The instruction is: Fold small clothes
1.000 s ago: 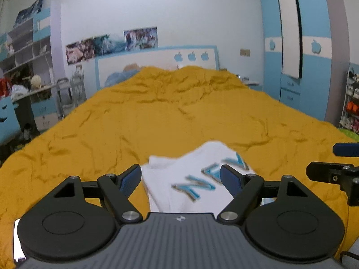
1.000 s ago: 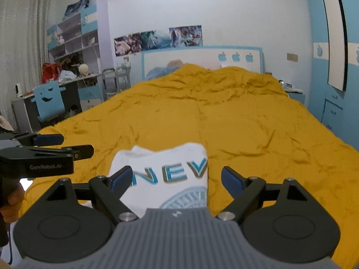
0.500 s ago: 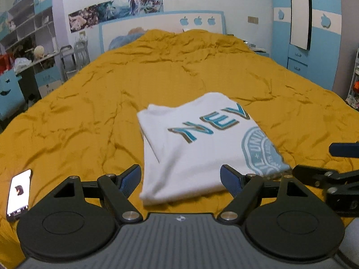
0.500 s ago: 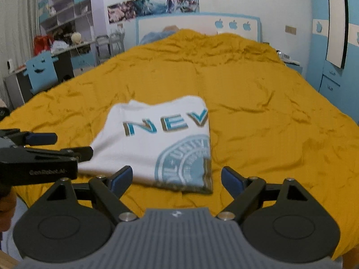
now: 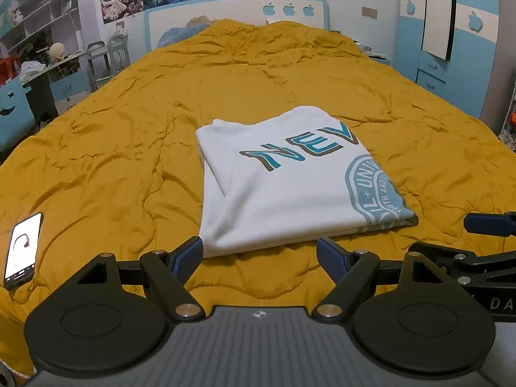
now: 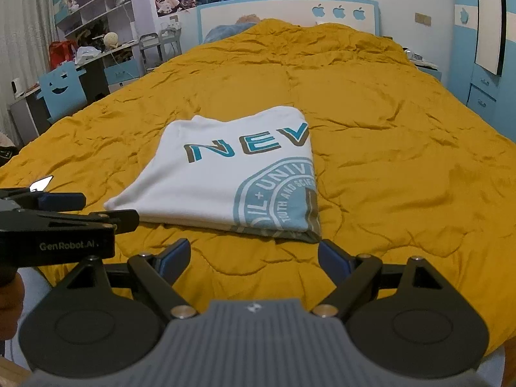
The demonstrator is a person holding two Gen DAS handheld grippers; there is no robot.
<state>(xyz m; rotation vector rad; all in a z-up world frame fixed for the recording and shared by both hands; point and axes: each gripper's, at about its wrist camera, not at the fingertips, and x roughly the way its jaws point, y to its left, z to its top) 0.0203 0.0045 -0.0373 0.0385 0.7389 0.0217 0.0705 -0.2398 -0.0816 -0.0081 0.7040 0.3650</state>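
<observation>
A white T-shirt [image 5: 283, 187] with blue "NEV" lettering and a round blue seal lies folded into a flat rectangle on the yellow bedspread [image 5: 129, 148]; it also shows in the right wrist view [image 6: 232, 174]. My left gripper [image 5: 259, 253] is open and empty, just short of the shirt's near edge. My right gripper [image 6: 254, 256] is open and empty, just short of the shirt's near right corner. The left gripper shows at the left of the right wrist view [image 6: 64, 222], and the right gripper shows at the right of the left wrist view [image 5: 483, 242].
A phone [image 5: 23, 251] with a lit screen lies on the bedspread near its left edge. A desk with shelves [image 6: 80, 48] and a blue chair [image 6: 61, 93] stand left of the bed. A blue wardrobe [image 5: 451, 38] stands on the right. The headboard [image 6: 287, 13] is far ahead.
Both grippers have pulled back and risen away from the folded shirt, so all of it now shows lying flat. Both stay open.
</observation>
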